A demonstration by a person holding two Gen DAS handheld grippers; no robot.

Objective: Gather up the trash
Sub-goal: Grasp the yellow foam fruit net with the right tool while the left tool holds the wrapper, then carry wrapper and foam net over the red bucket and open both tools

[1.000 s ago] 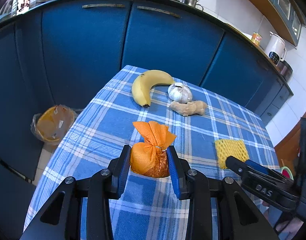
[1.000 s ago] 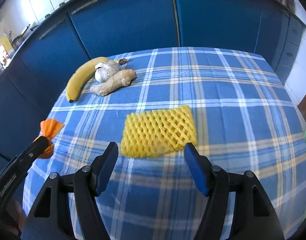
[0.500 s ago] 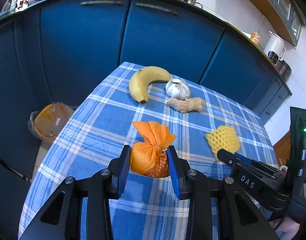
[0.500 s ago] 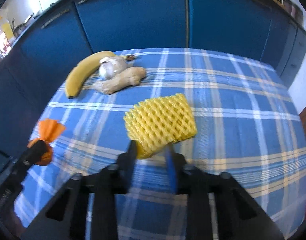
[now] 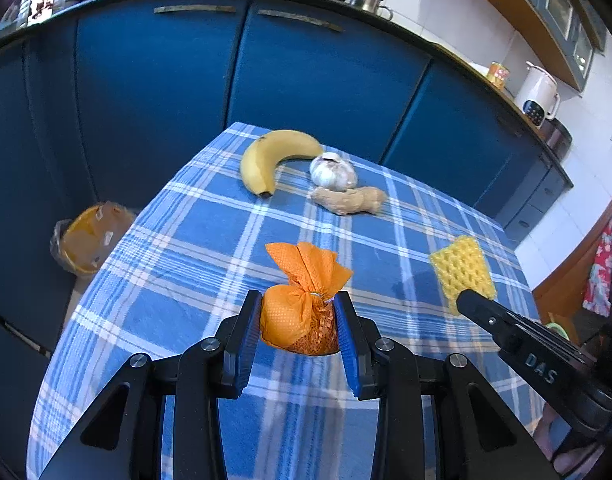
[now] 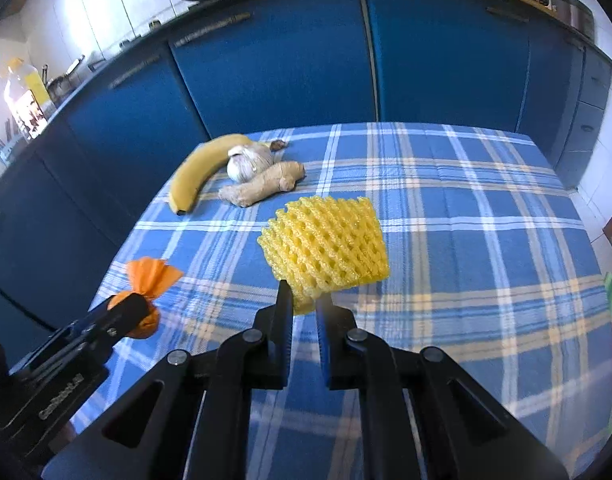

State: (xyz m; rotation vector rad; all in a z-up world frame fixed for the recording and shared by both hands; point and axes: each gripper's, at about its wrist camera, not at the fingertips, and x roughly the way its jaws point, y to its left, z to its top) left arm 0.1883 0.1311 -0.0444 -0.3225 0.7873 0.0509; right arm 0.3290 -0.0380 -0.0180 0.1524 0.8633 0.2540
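My left gripper (image 5: 298, 320) is shut on an orange tied trash bag (image 5: 302, 312) and holds it above the blue plaid tablecloth (image 5: 210, 248). The bag also shows in the right wrist view (image 6: 148, 280). My right gripper (image 6: 304, 304) is shut on the near corner of a yellow foam fruit net (image 6: 325, 246), lifted off the cloth. The net also shows in the left wrist view (image 5: 461, 268), pinched by the right gripper.
A banana (image 5: 274, 158), a garlic bulb (image 5: 333, 171) and a ginger root (image 5: 349, 200) lie at the table's far side. A yellow bin lined with a plastic bag (image 5: 88, 238) stands on the floor left of the table. Blue cabinets (image 5: 306, 80) stand behind.
My right gripper has closed on the yellow foam net and lifted it off the cloth. My left gripper has kept hold of the orange bag and risen slightly.
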